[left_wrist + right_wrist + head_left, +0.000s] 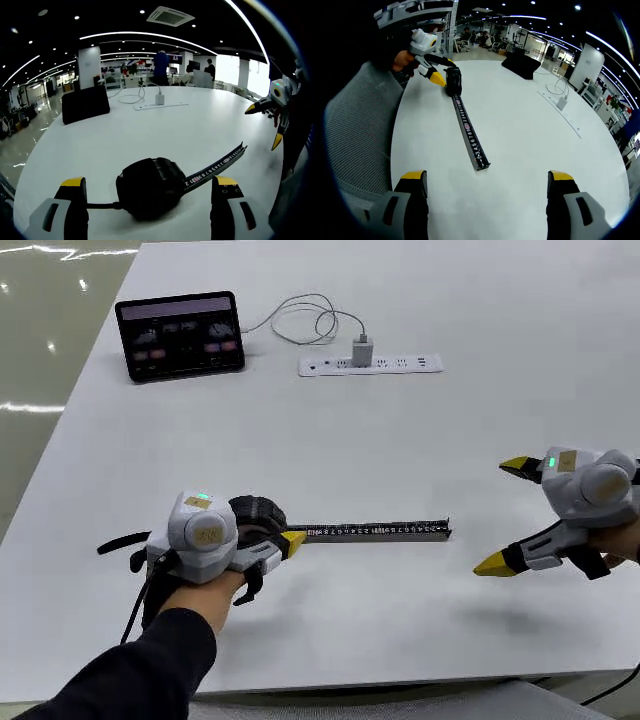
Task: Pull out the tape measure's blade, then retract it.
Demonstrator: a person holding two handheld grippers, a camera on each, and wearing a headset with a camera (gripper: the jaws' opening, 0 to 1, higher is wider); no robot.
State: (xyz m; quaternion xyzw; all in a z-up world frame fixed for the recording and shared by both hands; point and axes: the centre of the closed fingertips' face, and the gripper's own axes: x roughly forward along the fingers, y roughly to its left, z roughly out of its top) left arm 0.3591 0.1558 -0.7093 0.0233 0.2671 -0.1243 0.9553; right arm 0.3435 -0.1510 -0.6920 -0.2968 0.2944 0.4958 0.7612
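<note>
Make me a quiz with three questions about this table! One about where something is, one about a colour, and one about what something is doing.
1. Where is the tablet?
A. on a chair
B. far left on the table
C. between a gripper's jaws

2. What colour are the tips of the right gripper?
A. yellow
B. red
C. green

3. How is the blade of the tape measure?
A. wound fully in
B. standing straight up
C. pulled out, lying flat on the table

Answers: 1 B, the tablet stands near the table's far left corner. 2 A, both tips are yellow. 3 C, the blade stretches out across the table.
</note>
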